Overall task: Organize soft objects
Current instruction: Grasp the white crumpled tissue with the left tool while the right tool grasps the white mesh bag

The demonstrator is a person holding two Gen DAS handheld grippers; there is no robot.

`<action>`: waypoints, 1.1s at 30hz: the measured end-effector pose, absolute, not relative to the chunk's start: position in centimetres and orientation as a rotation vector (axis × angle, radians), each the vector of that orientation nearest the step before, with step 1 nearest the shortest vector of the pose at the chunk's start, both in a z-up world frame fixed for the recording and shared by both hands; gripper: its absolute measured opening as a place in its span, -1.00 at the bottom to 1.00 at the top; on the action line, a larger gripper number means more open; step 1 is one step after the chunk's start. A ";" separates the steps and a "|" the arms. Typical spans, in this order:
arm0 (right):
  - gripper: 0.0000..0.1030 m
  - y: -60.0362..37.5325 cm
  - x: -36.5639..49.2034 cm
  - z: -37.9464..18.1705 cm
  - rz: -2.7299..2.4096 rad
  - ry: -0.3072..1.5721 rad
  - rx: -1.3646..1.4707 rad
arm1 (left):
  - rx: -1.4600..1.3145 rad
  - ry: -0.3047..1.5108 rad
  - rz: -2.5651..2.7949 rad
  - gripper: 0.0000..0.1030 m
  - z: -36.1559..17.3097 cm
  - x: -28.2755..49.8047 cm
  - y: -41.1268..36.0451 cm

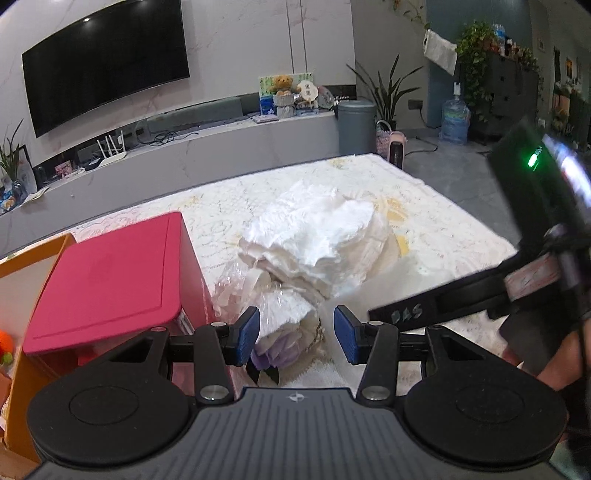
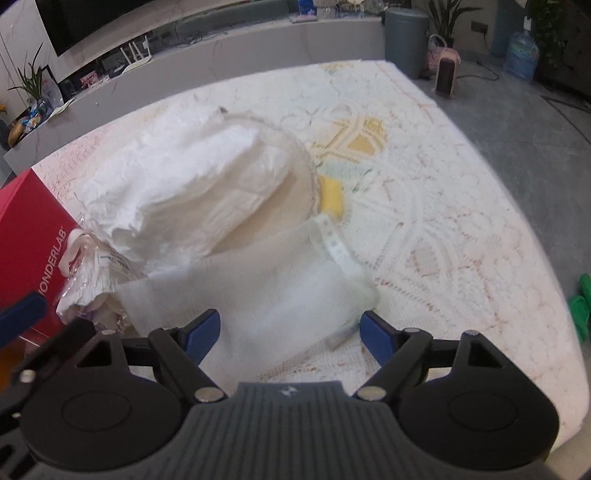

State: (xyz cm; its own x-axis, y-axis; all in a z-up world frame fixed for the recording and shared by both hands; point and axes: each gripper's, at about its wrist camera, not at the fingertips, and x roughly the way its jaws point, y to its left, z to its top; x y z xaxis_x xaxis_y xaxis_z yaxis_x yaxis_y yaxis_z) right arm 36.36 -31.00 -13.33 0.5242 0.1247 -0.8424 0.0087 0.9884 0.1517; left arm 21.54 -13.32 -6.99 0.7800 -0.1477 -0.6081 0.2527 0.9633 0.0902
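Observation:
A pile of white, crinkled soft pads [image 1: 310,236] [image 2: 184,184] lies on the lace tablecloth [image 1: 424,206] [image 2: 443,221]. In front of it sits a clear-wrapped white and purple bundle [image 1: 284,328] [image 2: 92,295], between the blue pads of my left gripper [image 1: 297,332]. That gripper is open; a gap shows on the right side. My right gripper [image 2: 291,336] is open wide over a blurred white mesh pouch [image 2: 258,291] with a white strap [image 2: 332,236]; its pads do not press on it. In the left wrist view the right gripper's black finger [image 1: 406,314] reaches in from the right.
A red box [image 1: 110,280] [image 2: 26,236] stands at the left, with an orange box [image 1: 22,258] beyond it. Past the table are a grey bin [image 1: 356,125] [image 2: 406,33], a small heater [image 2: 447,74], a water bottle [image 1: 454,122] and a low TV shelf.

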 end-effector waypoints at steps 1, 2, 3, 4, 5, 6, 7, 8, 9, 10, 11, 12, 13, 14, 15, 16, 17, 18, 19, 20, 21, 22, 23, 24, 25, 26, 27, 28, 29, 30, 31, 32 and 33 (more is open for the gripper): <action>0.57 -30.9 36.5 -13.5 0.077 1.019 0.141 | 0.170 0.642 -0.218 0.08 -6.8 21.7 -13.3; 0.51 -30.7 36.6 -13.6 0.079 1.010 0.127 | 0.172 0.646 -0.220 0.08 -6.7 21.8 -13.3; 0.35 -30.5 36.6 -13.6 0.080 1.004 0.109 | 0.171 0.649 -0.224 0.08 -6.6 21.9 -13.2; 0.25 -30.2 36.6 -13.6 0.077 0.997 0.079 | 0.172 0.652 -0.226 0.08 -6.5 22.0 -13.2; 0.16 -29.8 36.6 -13.6 0.071 0.993 0.044 | 0.172 0.656 -0.228 0.08 -6.6 22.0 -13.2; -0.06 -29.5 36.4 -13.5 0.072 0.985 0.012 | 0.172 0.660 -0.228 0.08 -6.6 22.1 -13.2; -0.30 -29.3 36.2 -13.5 0.085 0.980 -0.007 | 0.170 0.665 -0.228 0.08 -6.7 22.1 -13.2; -0.40 -29.1 36.1 -13.4 0.102 0.978 -0.012 | 0.166 0.670 -0.229 0.08 -6.8 22.1 -13.2; -0.56 -29.0 35.9 -13.3 0.114 0.979 -0.010 | 0.165 0.672 -0.230 0.06 -6.8 22.2 -13.2; -0.77 -29.0 35.8 -13.2 0.133 0.984 0.001 | 0.166 0.672 -0.228 0.05 -6.7 22.2 -13.2; -0.83 -29.2 35.7 -13.2 0.150 0.989 0.023 | 0.171 0.673 -0.231 0.05 -6.6 22.2 -13.2; -0.92 -29.5 35.6 -13.2 0.163 0.997 0.049 | 0.177 0.673 -0.236 0.05 -6.6 22.3 -13.2; -0.93 -29.8 35.5 -13.1 0.173 1.008 0.079 | 0.182 0.672 -0.241 0.05 -6.5 22.3 -13.2; -0.93 -30.1 35.4 -13.1 0.175 1.012 0.100 | 0.190 0.671 -0.247 0.05 -6.4 22.4 -13.3; -0.93 -30.4 35.2 -12.9 0.167 1.006 0.119 | 0.196 0.670 -0.253 0.05 -6.3 22.5 -13.3; -0.93 -30.8 34.9 -12.6 0.151 0.988 0.133 | 0.203 0.668 -0.260 0.05 -6.2 22.5 -13.4; -0.93 -31.2 34.7 -12.2 0.131 0.969 0.145 | 0.213 0.662 -0.268 0.06 -6.2 22.6 -13.5; -0.93 -31.6 34.5 -11.9 0.111 0.949 0.157 | 0.222 0.656 -0.272 0.06 -6.1 22.8 -13.7; -0.94 -32.1 34.3 -11.5 0.086 0.928 0.170 | 0.237 0.651 -0.277 0.07 -6.0 23.1 -13.8; -0.93 -32.4 34.1 -11.3 0.065 0.913 0.175 | 0.258 0.650 -0.282 0.14 -5.9 23.6 -14.1; -0.94 -32.7 34.1 -11.2 0.049 0.903 0.181 | 0.277 0.652 -0.289 0.19 -5.8 24.0 -14.3; -0.94 -33.0 34.1 -11.2 0.039 0.895 0.191 | 0.293 0.649 -0.294 0.19 -5.8 24.4 -14.6; -0.94 -33.2 34.2 -11.1 0.037 0.889 0.197 | 0.308 0.640 -0.295 0.25 -5.8 24.9 -14.8; -0.95 -33.2 34.2 -11.0 0.041 0.885 0.201 | 0.327 0.629 -0.298 0.38 -5.7 25.4 -15.2; -0.95 -33.1 34.3 -11.0 0.046 0.880 0.200 | 0.346 0.621 -0.306 0.44 -5.7 25.8 -15.5; -0.95 -32.9 34.4 -11.0 0.050 0.876 0.191 | 0.368 0.610 -0.320 0.51 -5.7 26.2 -16.0; -0.99 -32.7 34.6 -11.0 0.055 0.872 0.180 | 0.390 0.606 -0.336 0.56 -5.8 26.6 -16.4; -1.00 -32.6 34.7 -11.1 0.059 0.870 0.174 | 0.411 0.606 -0.353 0.58 -5.9 26.9 -16.9; -1.00 -32.6 34.8 -11.1 0.059 0.872 0.173 | 0.437 0.605 -0.378 0.58 -6.2 27.3 -17.4; -1.00 -32.7 34.8 -11.2 0.053 0.873 0.173 | 0.455 0.602 -0.397 0.58 -6.5 27.4 -17.9; -1.00 -33.0 34.9 -11.4 0.037 0.876 0.176 | 0.470 0.599 -0.412 0.58 -6.8 27.6 -18.2; -1.00 -33.3 35.0 -11.5 0.020 0.881 0.180 | 0.487 0.604 -0.433 0.58 -7.2 27.8 -18.6; -1.00 -33.7 35.1 -11.7 0.006 0.888 0.188 | 0.498 0.615 -0.445 0.59 -7.7 28.0 -19.0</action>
State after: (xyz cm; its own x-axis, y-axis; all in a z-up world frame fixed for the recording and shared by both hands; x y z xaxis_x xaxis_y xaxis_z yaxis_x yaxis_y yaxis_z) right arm 35.11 -33.69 -11.71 0.6317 0.0836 -0.7707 0.0724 0.9835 0.1660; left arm 28.01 -18.95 -7.67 0.7312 -0.2437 -0.6371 0.5295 0.7916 0.3049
